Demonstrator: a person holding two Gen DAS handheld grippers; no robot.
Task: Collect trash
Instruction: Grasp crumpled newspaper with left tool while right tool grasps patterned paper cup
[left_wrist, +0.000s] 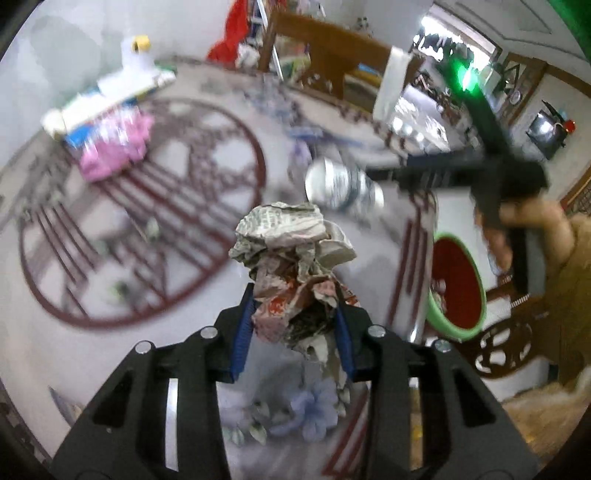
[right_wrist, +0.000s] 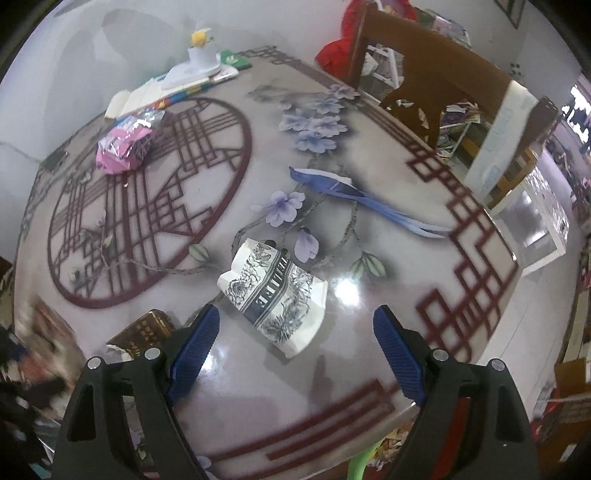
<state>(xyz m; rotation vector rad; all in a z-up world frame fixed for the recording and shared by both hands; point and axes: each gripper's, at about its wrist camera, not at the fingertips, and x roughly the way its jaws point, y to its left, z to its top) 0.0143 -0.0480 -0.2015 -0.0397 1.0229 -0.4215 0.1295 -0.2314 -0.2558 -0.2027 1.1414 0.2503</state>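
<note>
My left gripper (left_wrist: 295, 317) is shut on a crumpled wad of newspaper (left_wrist: 291, 243), its blue pads pressing the wad's lower part from both sides above the patterned table (left_wrist: 184, 221). A crushed white paper cup with dark flower print (right_wrist: 273, 295) lies on the table, just ahead of and between the fingers of my open right gripper (right_wrist: 295, 312), which does not touch it. In the left wrist view the same cup (left_wrist: 343, 184) shows blurred beyond the wad. A person's hand (left_wrist: 517, 229) holds the right gripper there.
A red basin with a green rim (left_wrist: 458, 288) sits off the table's right edge. A pink foil packet (right_wrist: 123, 147) and stacked boxes (right_wrist: 166, 92) lie at the far left. A brown box (right_wrist: 144, 332) is near my right gripper's left finger. A wooden chair (right_wrist: 424, 74) stands behind the table.
</note>
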